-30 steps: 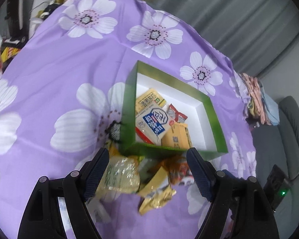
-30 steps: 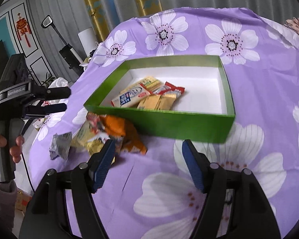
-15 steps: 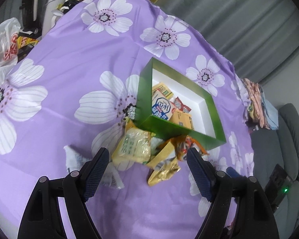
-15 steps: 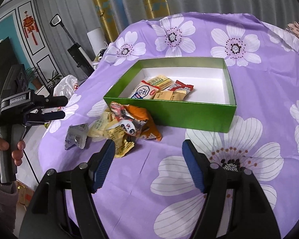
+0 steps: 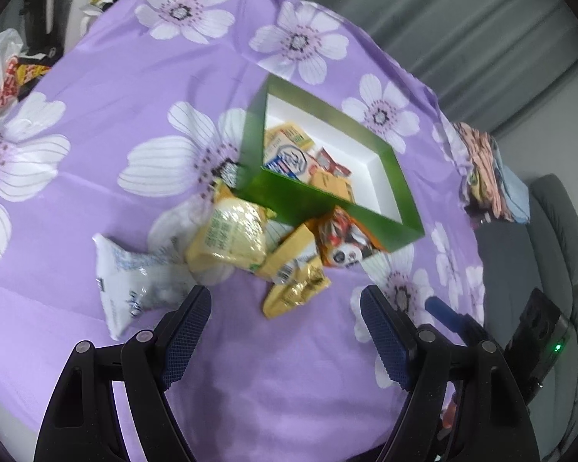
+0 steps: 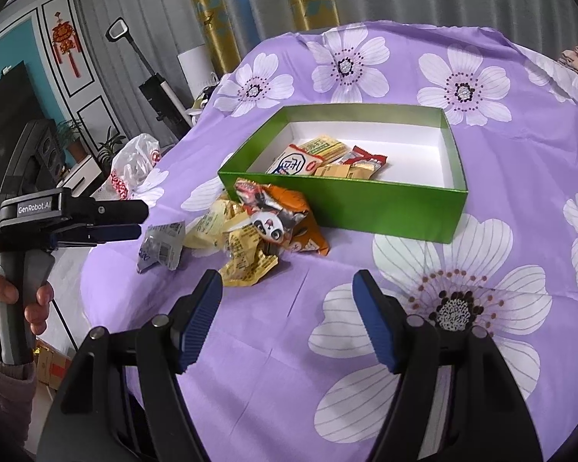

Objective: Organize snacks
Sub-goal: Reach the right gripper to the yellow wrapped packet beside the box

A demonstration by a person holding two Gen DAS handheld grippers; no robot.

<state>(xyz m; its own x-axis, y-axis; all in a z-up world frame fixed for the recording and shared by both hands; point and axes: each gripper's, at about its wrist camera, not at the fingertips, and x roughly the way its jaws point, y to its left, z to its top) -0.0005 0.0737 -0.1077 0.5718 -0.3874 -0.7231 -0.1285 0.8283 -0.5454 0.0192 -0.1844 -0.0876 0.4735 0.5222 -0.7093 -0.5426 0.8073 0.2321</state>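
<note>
A green box (image 6: 366,208) with a white inside stands on the purple flowered cloth and holds several snack packets, among them a blue-and-white one (image 6: 294,163). Against its near left corner lies a loose pile: an orange panda packet (image 6: 281,219), a crumpled gold packet (image 6: 246,261), a pale yellow packet (image 5: 227,238) and a white packet (image 5: 131,285). My left gripper (image 5: 285,296) hangs open just short of the pile, holding nothing. My right gripper (image 6: 287,279) is open over bare cloth, in front of the box and right of the pile. A hand (image 6: 19,300) holds the left gripper (image 6: 140,218).
The table's edge drops away left of the pile. A white plastic bag (image 6: 135,165) lies beyond that edge, and a stick vacuum (image 6: 154,88) leans behind it. Folded clothes (image 5: 489,177) and a grey sofa (image 5: 551,231) are at the right.
Both grippers have drawn back from the box, so it looks smaller and the whole pile, with the white packet, has come into view. Both stay equally wide open.
</note>
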